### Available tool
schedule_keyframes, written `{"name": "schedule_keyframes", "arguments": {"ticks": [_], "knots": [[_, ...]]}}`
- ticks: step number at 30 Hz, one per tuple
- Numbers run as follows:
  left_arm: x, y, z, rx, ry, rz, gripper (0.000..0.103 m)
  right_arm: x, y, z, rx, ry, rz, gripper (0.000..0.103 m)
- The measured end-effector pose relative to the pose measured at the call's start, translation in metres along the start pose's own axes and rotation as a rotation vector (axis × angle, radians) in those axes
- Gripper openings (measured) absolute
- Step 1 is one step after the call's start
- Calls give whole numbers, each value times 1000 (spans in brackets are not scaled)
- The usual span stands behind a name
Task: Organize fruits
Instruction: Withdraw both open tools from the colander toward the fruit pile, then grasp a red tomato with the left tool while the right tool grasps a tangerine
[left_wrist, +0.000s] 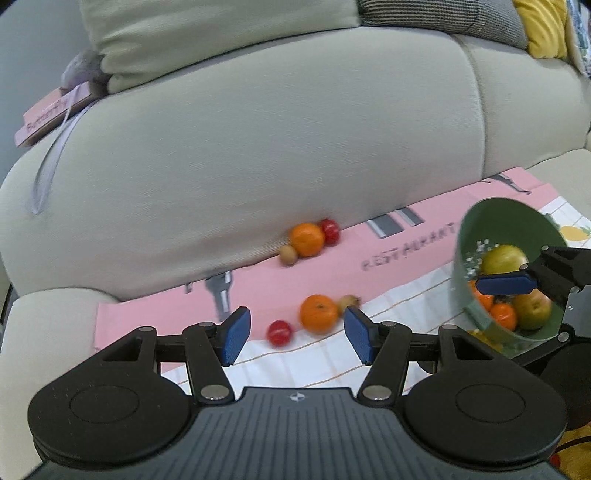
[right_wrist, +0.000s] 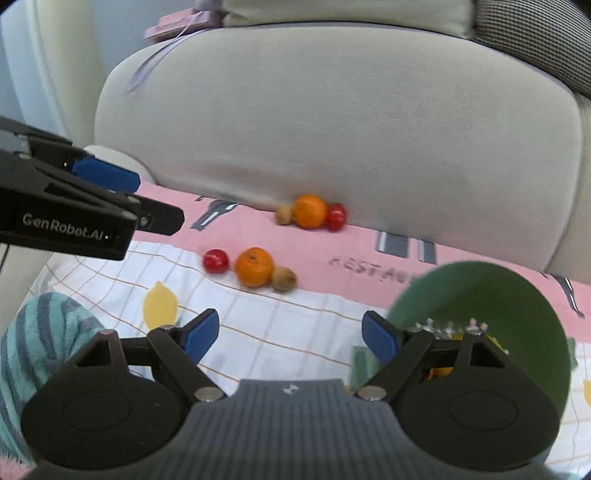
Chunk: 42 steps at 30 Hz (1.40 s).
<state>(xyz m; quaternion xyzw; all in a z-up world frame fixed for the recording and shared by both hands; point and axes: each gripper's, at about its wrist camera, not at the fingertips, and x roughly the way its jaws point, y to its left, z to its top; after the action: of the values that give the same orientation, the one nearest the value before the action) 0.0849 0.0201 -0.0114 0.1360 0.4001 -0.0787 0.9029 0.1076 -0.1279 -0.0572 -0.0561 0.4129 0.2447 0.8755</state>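
Two groups of fruit lie on a pink and white cloth (left_wrist: 280, 291) on the sofa seat. The near group is an orange (left_wrist: 318, 314), a red fruit (left_wrist: 279, 332) and a small brown fruit (left_wrist: 349, 302). The far group, against the sofa back, is an orange (left_wrist: 306, 239), a red fruit (left_wrist: 330, 230) and a brown fruit (left_wrist: 287, 254). A green bowl (left_wrist: 476, 236) at the right holds apples and oranges. My left gripper (left_wrist: 297, 334) is open, just short of the near group. My right gripper (right_wrist: 290, 338) is open, its right finger beside the bowl (right_wrist: 517, 295).
The beige sofa back (left_wrist: 277, 147) rises right behind the far fruit. A pink box with a ribbon (left_wrist: 48, 114) sits on the armrest at the left. A striped teal cloth (right_wrist: 37, 332) lies at the left in the right wrist view.
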Motion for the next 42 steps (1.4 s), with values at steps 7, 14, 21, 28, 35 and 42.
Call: {"name": "schedule_keyframes", "arguments": {"ticks": [7,14,21,28,35,42], "knots": [[17,24,-18,-63,38,-62,69,23,23,11,-92,27,4,82],[33,46,-25,-137,60,-161,68,48,34,17,-142,58,11,77],[52,60,-29,-175,87,-234,68,75,35,19,-146,99,14,62],[79,61,-30,-195,142,-259,68,93,24,22,-141,118,-2,52],[107,66,-27,-205,181,-243,62,108,20,24,-175,109,19,49],[130,74,-25,-224,199,-224,56,121,35,28,-302,66,32,49]]}}
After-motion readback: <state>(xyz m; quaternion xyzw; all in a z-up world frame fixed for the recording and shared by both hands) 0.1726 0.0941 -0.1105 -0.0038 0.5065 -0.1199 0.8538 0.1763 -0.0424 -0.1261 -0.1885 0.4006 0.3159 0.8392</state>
